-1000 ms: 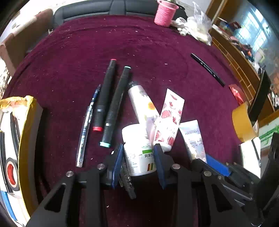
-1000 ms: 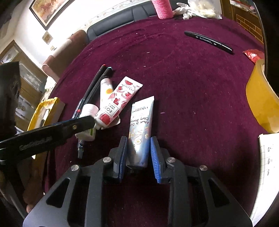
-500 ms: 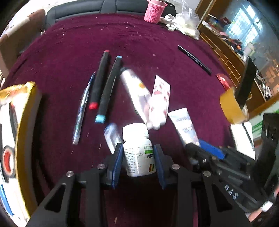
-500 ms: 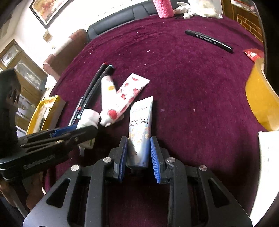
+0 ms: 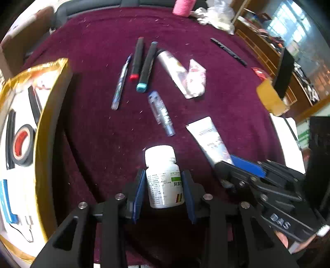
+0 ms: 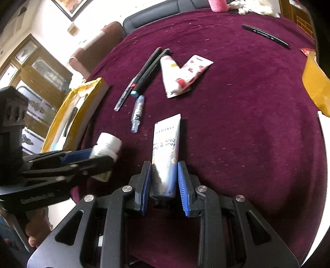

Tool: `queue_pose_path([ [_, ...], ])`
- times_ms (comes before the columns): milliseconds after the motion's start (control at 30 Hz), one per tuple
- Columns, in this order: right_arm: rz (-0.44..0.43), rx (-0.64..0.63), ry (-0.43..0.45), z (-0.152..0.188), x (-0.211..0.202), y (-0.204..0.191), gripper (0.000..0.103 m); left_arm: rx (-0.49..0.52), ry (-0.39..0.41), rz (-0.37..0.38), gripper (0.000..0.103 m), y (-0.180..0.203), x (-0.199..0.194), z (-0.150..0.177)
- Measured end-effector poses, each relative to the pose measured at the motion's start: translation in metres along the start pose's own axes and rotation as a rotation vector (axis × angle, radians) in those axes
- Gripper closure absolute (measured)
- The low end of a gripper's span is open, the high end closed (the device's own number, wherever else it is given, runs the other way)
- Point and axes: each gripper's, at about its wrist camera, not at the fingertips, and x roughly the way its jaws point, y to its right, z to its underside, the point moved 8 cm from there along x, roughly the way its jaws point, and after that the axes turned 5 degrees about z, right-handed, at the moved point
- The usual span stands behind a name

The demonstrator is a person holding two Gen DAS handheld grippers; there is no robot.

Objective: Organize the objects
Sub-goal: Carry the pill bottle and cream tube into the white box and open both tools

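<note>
My left gripper (image 5: pixel 164 181) is shut on a white pill bottle (image 5: pixel 163 175) with a white cap, held above the maroon cloth (image 5: pixel 99 127); the bottle also shows in the right wrist view (image 6: pixel 108 147). My right gripper (image 6: pixel 164 175) is shut on a pale blue cream tube (image 6: pixel 166 152), seen from the left too (image 5: pixel 208 140). On the cloth lie two markers (image 5: pixel 144 66), a pen (image 5: pixel 120 84), a small clear vial (image 5: pixel 162 112) and two more tubes (image 5: pixel 185 76).
A gold-rimmed tray (image 5: pixel 43 132) with tape rolls sits at the left. A yellow tape roll (image 5: pixel 270 96) and white paper (image 5: pixel 288 132) lie at the right. A black pen (image 5: pixel 228 51) and a pink cup (image 5: pixel 182 7) are at the far side.
Both grippers have pulled back and up with their loads. The pill bottle left the cluster, uncovering a small clear vial on the cloth. The blue tube moved away from the other tubes.
</note>
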Motion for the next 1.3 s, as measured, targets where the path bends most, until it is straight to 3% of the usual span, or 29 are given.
queue_pose_path([
  [67,0.005,0.002,-0.004,0.002,0.002,-0.002,0.077,-0.023,0.006,0.029,0.068,-0.002,0.004,0.002],
  [200,0.004,0.021,-0.009,0.005,0.0,0.001,0.077,-0.002,0.038,-0.002,0.07,0.0,0.0,0.005],
  [500,-0.02,0.009,0.018,0.001,-0.008,-0.01,0.077,-0.075,0.121,0.077,0.07,-0.011,-0.039,0.004],
  [767,-0.133,-0.053,0.026,-0.004,-0.016,-0.051,0.077,-0.19,0.186,0.153,0.07,-0.048,-0.094,0.004],
  [1033,-0.223,-0.151,0.012,-0.021,-0.009,-0.106,0.077,-0.286,0.266,0.02,0.07,-0.127,-0.15,0.0],
  [1300,-0.284,-0.231,-0.025,-0.051,0.018,-0.163,0.077,-0.383,0.248,-0.069,0.07,-0.211,-0.143,-0.003],
])
